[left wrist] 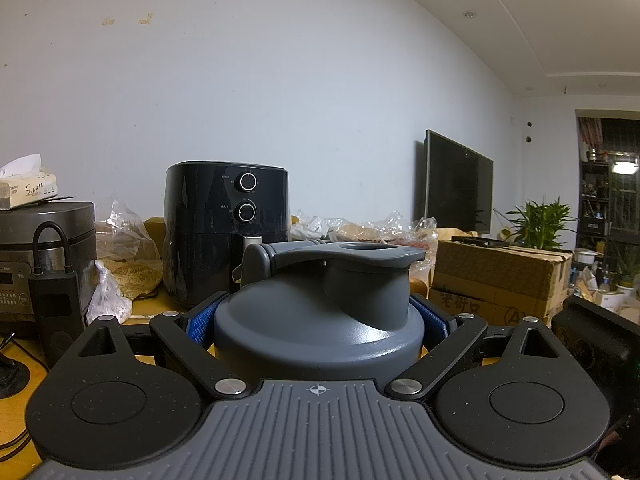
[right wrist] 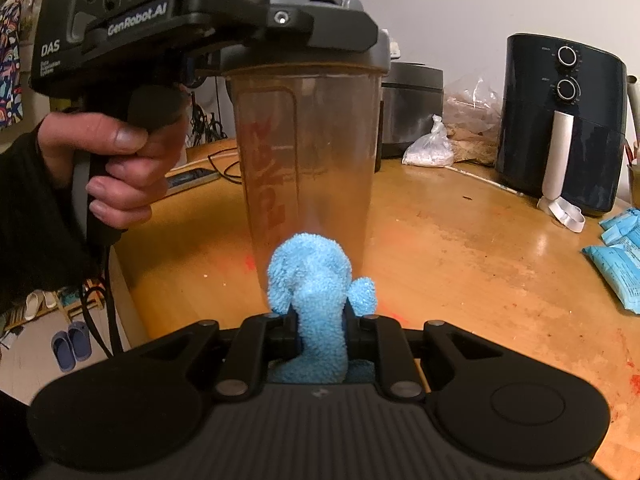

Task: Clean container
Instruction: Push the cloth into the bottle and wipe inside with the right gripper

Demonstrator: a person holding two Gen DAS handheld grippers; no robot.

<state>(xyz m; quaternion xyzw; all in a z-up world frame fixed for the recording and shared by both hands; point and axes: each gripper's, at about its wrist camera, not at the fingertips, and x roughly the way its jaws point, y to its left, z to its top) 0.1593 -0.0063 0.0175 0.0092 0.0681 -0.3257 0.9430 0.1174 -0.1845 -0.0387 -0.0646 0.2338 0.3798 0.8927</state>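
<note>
Both grippers busy: left gripper (left wrist: 318, 320) clamps our shaker (right wrist: 308, 152) by its lid (left wrist: 320, 312); right gripper (right wrist: 318, 320) pinches the cloth (right wrist: 316, 280).
Pressing hard could twist it free, we judge.

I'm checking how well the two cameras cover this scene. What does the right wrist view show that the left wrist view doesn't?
Only the right wrist view shows the blue cloth pinched in the right gripper, the shaker's translucent cup body, the hand on the left gripper's handle, and blue packets. Only the left wrist view shows the television, tissue box and cardboard box. Both show the left gripper clamped on the grey lid and the air fryer.
</note>
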